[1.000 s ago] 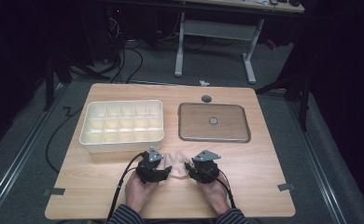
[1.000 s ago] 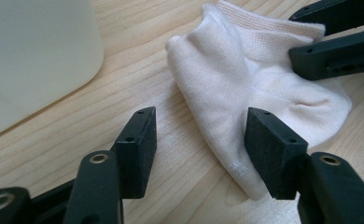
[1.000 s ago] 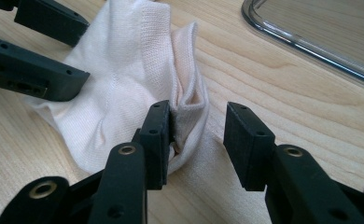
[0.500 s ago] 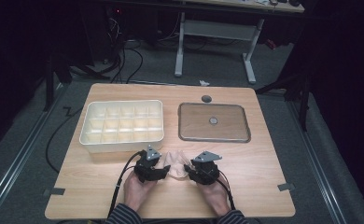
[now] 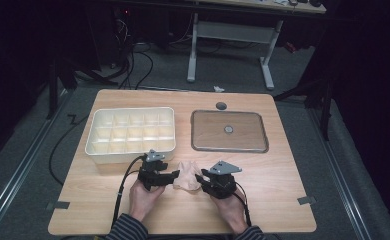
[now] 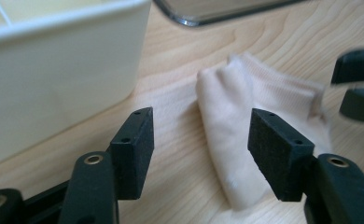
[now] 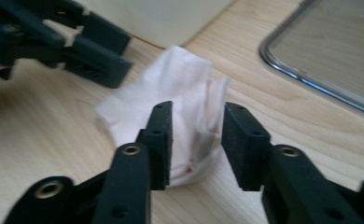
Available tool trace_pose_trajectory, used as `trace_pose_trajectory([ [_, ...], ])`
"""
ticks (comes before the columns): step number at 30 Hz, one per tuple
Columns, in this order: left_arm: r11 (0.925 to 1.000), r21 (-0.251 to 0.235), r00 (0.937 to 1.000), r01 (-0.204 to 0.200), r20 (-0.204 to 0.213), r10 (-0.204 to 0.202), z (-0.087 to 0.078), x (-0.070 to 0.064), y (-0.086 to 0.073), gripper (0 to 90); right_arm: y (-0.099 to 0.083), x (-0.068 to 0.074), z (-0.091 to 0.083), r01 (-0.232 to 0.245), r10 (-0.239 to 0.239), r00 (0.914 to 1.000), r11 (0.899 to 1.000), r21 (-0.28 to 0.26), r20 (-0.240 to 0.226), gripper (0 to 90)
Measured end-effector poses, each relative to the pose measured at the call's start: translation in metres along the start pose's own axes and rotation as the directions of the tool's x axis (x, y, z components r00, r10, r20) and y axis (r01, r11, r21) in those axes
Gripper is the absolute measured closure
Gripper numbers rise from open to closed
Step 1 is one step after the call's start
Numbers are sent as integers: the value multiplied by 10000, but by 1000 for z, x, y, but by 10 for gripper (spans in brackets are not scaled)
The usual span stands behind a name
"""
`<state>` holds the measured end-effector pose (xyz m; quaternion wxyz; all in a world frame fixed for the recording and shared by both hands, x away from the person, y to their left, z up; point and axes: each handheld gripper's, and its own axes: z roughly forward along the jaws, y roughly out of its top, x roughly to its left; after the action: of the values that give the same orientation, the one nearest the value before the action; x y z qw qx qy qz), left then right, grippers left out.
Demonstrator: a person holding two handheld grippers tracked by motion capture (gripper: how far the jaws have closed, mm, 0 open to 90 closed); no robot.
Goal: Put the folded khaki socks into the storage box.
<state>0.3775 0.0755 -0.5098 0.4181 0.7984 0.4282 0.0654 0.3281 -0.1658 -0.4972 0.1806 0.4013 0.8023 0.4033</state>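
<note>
Two grippers meet at the soft sock [image 5: 185, 176]: left gripper [image 6: 199, 140] jaws wide apart, right gripper [image 7: 196, 135] jaws half apart. Sock may slip or bunch.

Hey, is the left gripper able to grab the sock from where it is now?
Probably yes. The left gripper is open, with the sock lying on the table partly between its jaws and nothing between them. The right gripper straddles the sock's other end, apart from the left.

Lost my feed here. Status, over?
Left tool open beside sock. Right tool open, straddling its fold. Bin close behind, not blocking.
</note>
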Motion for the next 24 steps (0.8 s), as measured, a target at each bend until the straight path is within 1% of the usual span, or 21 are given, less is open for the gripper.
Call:
trace_pose_trajectory([
  [1, 10000, 6, 10000, 28, 29, -28, 0, 0, 6, 417, 2, 2, 0, 86, -86, 9999, 10000, 18, -86, 700],
  [2, 10000, 6, 10000, 28, 29, -28, 0, 0, 6, 422, 2, 2, 0, 86, -86, 9999, 10000, 18, -86, 700],
  [3, 10000, -10, 10000, 33, 40, -33, 1, -1, 11, 425, 4, 7, 2, 197, -195, 9995, 9998, 68, -233, 731],
  [6, 9999, -23, 9999, 119, 33, -119, 4, -1, 16, 431, 6, 14, 9, 336, -327, 9986, 9992, 213, -421, 765],
  [7, 9999, -23, 9999, 119, 33, -119, 4, -1, 16, 433, 6, 14, 9, 336, -327, 9986, 9992, 213, -421, 765],
  [8, 9998, -19, 9998, 201, 67, -201, 6, -1, 18, 433, 6, 16, 11, 391, -379, 9982, 9989, 261, -462, 774],
  [9, 9990, -80, 9988, 432, 245, -430, 10, 1, 19, 444, 6, 20, 16, 416, -398, 9979, 9985, 347, -509, 788],
  [10, 9990, -80, 9988, 432, 245, -430, 10, 1, 19, 444, 6, 22, 17, 410, -392, 9979, 9985, 354, -513, 792],
  [11, 9982, -47, 9977, 603, 303, -601, 13, 3, 19, 444, 6, 22, 17, 410, -392, 9979, 9985, 354, -513, 792],
  [12, 9977, 12, 9972, 678, 312, -678, 15, 4, 19, 447, 5, 23, 19, 445, -424, 9976, 9983, 377, -542, 797],
  [13, 9972, 209, 9970, 717, 266, -723, 20, 5, 18, 453, 4, 25, 23, 435, -408, 9975, 9979, 470, -575, 804],
  [14, 9972, 209, 9970, 717, 266, -723, 20, 5, 18, 456, 4, 25, 23, 435, -408, 9975, 9979, 470, -575, 804],
  [16, 9966, 437, 9973, 692, 227, -703, 24, 6, 16, 464, 1, 27, 27, 430, -390, 9974, 9969, 654, -613, 810],
  [17, 9964, 505, 9973, 678, 237, -691, 25, 6, 16, 472, 0, 27, 30, 523, -482, 9971, 9962, 695, -588, 813],
  [18, 9960, 556, 9970, 695, 294, -712, 27, 6, 15, 496, -3, 29, 32, 537, -492, 9974, 9946, 886, -520, 817],
  [20, 9960, 595, 9970, 666, 366, -688, 28, 7, 15, 514, -4, 28, 33, 570, -527, 9973, 9945, 881, -508, 818],
  [22, 9952, 715, 9965, 661, 469, -696, 30, 8, 14, 577, -7, 27, 35, 558, -509, 9973, 9938, 960, -525, 820],
  [24, 9944, 839, 9961, 637, 551, -685, 32, 9, 13, 607, -7, 28, 36, 621, -571, 9969, 9933, 970, -538, 821],
])
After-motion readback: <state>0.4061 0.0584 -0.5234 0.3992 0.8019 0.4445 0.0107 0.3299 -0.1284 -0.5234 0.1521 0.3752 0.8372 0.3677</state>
